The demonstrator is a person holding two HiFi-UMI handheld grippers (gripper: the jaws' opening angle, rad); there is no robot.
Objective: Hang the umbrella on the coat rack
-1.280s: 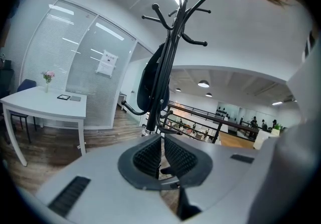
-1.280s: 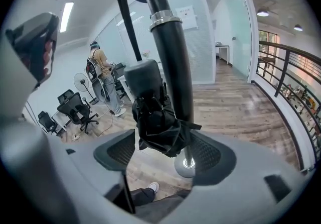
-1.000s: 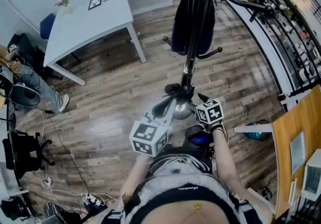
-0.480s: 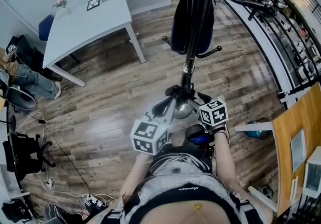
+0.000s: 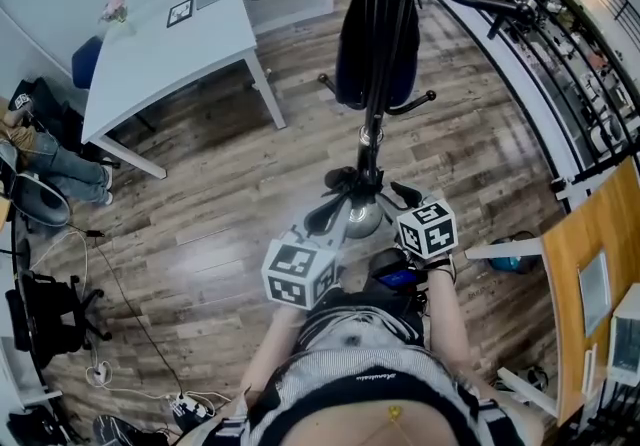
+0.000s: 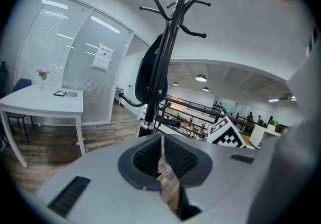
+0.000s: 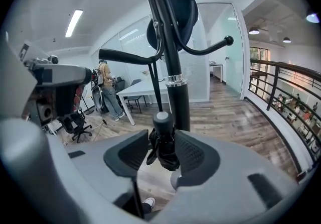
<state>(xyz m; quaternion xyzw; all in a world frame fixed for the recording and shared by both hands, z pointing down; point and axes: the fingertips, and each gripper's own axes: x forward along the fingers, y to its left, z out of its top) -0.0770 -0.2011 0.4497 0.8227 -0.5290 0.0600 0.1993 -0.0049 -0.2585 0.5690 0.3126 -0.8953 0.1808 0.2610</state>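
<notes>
Right gripper [image 7: 161, 136]: jaws have just been closing and now clamp the umbrella [image 7: 163, 122], upright between the pads, just before the rack [image 7: 176, 102] pole. Left gripper [image 6: 163, 140]: pads nearly together, empty. Judged step: grasp made, hanging not yet done. Next calls for a lift to a free hook [image 7: 220, 43]. Umbrella is compact, black, folded, round cap uppermost.

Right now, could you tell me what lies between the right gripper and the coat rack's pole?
The folded umbrella, in the right gripper's jaws, which have just been closing; the right gripper view shows it.
</notes>
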